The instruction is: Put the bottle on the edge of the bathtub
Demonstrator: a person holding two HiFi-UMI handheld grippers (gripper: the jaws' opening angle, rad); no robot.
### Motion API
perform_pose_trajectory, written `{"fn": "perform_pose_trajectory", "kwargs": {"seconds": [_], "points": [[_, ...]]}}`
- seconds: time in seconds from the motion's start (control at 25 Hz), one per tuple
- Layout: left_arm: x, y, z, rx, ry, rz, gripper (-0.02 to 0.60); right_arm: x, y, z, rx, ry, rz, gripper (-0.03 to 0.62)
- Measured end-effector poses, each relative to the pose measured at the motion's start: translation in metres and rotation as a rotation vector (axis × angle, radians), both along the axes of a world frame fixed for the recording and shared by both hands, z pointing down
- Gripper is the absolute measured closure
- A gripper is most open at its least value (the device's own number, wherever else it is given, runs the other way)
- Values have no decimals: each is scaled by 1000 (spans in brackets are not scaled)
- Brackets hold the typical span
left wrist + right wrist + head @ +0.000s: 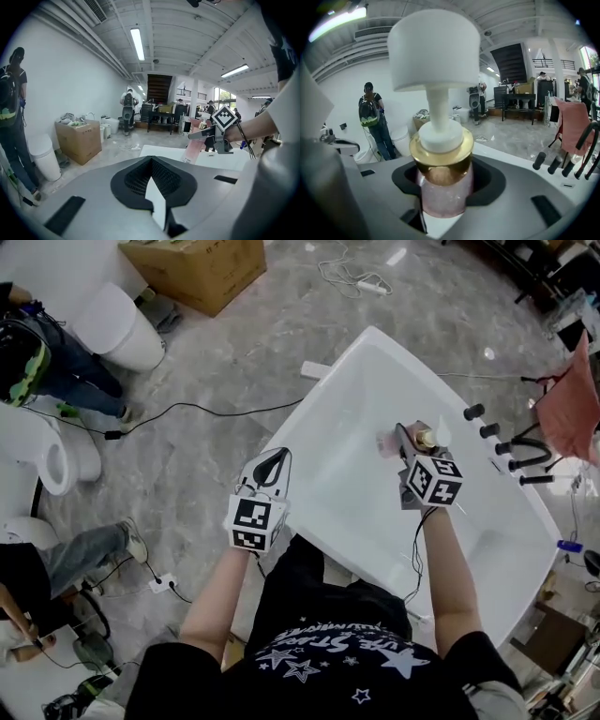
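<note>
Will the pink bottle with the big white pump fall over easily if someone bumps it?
Probably a bit tippy: the bottle looks tall and narrow, with a big white pump up top. It seems stiff, since the right gripper pinches it without denting. The bathtub rim looks smooth and glossy, so it may slide if nudged.

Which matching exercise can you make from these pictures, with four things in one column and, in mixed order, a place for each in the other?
Things
1. pink pump bottle with a gold collar
2. brown cardboard box
3. reddish-pink cloth
4. white bathtub

Places
A. on the grey floor, past the tub's far corner
B. hanging beside the black taps
C. between the jaws of the right gripper
D. directly below the held bottle

Pairs: 1-C, 2-A, 3-B, 4-D
</note>
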State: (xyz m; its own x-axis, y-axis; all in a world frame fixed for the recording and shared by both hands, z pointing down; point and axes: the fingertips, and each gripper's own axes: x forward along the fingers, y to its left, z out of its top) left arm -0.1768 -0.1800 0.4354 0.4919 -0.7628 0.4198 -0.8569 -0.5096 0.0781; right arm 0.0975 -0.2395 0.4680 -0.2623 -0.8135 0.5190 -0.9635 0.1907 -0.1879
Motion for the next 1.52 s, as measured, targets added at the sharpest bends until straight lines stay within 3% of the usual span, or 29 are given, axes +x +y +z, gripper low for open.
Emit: {"fn": "perform_pose_trajectory", "kwargs": {"seconds": [0.32,0.84,1.04,1.52], "points": [[-11,-72,39,-25,30,52,566,-15,-104,28,16,7,46,376],[4,-168,94,0,94,79,566,23,-265,77,57,57,118,378],[-5,-199,110,14,83,80,566,26,-318,91,87,99,149,379],[-15,-224,146,-5,87,48,566,22,-405,107,116,135,154,381]]}}
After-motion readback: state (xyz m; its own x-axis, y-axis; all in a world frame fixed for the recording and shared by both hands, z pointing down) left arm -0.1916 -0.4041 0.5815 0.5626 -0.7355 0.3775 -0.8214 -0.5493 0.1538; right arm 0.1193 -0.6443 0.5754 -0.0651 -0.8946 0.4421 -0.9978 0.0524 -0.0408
